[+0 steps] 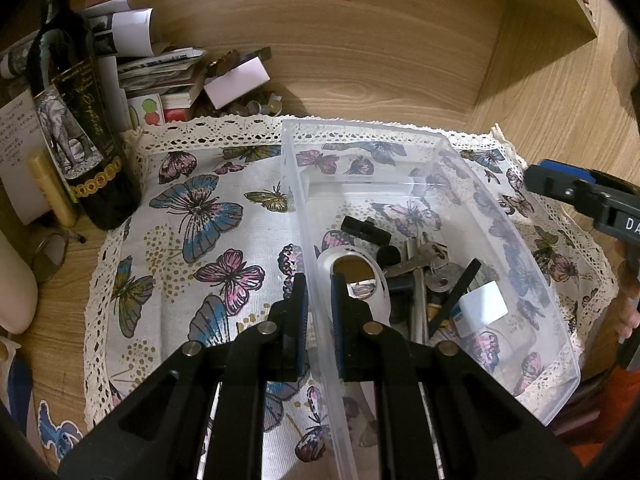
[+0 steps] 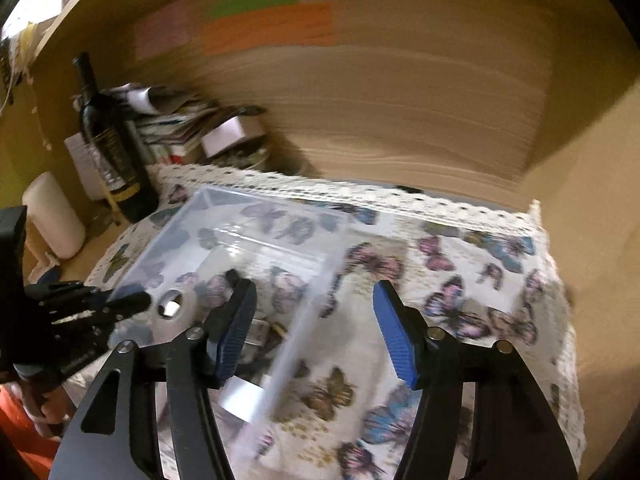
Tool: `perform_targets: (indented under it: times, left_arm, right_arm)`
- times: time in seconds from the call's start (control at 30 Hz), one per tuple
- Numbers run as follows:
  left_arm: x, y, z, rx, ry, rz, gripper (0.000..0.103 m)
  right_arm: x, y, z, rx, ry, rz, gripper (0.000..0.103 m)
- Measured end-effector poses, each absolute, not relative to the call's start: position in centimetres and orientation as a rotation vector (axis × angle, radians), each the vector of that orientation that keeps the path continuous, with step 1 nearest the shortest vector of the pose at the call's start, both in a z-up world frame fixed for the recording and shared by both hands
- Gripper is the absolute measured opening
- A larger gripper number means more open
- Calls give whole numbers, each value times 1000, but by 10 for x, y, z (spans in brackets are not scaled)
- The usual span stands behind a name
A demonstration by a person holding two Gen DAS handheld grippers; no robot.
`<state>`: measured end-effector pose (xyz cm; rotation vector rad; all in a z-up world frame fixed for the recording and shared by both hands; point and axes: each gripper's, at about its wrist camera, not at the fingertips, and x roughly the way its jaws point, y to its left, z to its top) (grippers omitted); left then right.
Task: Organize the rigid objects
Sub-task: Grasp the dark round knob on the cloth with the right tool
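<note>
A clear plastic box (image 1: 400,136) stands on a butterfly-print cloth (image 1: 208,240). Inside it lie keys (image 1: 436,268), a black bar (image 1: 366,229), a white oval piece with a hole (image 1: 382,300) and a white card (image 1: 482,306). My left gripper (image 1: 319,308) is shut on the box's left wall, one finger outside and one inside. In the blurred right wrist view my right gripper (image 2: 316,328) stands open astride the right wall of the box (image 2: 256,200), its pads clear of the plastic. The left gripper (image 2: 100,304) shows at that view's left edge.
A dark wine bottle (image 1: 80,128) and a heap of papers (image 1: 160,68) stand at the back left. Eyeglasses (image 1: 50,256) lie left of the cloth, near a white cylinder (image 2: 52,216). A wooden wall (image 1: 360,52) closes the back and right.
</note>
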<state>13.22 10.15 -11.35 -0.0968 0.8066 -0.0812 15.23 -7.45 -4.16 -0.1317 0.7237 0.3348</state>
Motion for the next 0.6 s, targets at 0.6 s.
perform_targets:
  times: [0.6]
  left_arm:
    - [128, 102, -113, -99, 803, -79, 11]
  right_arm:
    - [146, -173, -120, -1, 923, 42, 68]
